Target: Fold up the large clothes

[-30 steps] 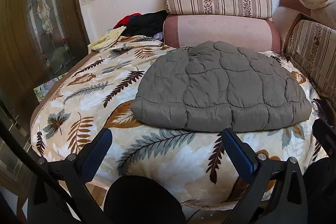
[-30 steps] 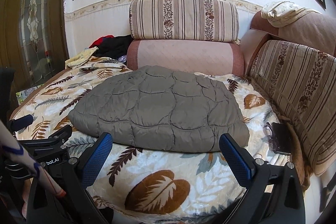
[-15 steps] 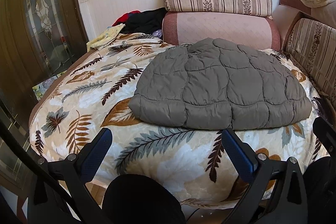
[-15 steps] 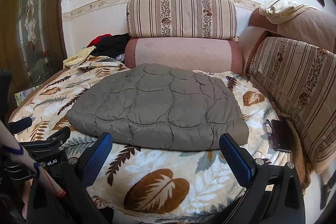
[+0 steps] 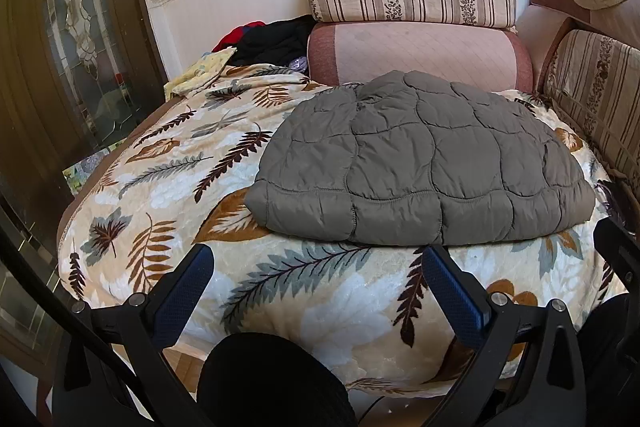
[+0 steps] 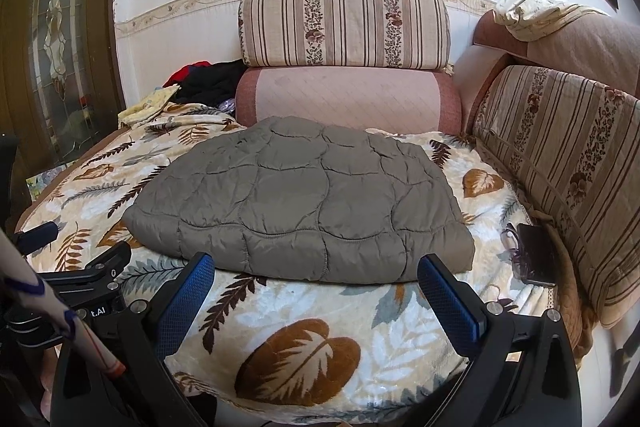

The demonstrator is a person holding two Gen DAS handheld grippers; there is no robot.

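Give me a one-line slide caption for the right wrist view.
Open right gripper faces a folded grey quilted jacket on a leaf-print blanket.

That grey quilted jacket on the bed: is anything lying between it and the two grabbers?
Nothing visible. Only bare leaf-print blanket lies between the grey quilted jacket and the right gripper; likewise for the left gripper. Both pairs of jaws stand open, apart from the jacket.

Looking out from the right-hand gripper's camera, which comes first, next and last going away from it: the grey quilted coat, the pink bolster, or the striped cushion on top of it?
From the right gripper:
1. Grey quilted coat, lying on the leaf-print blanket just beyond the open fingers.
2. Pink bolster, behind the coat's far edge.
3. Striped cushion, stacked on the bolster against the wall.
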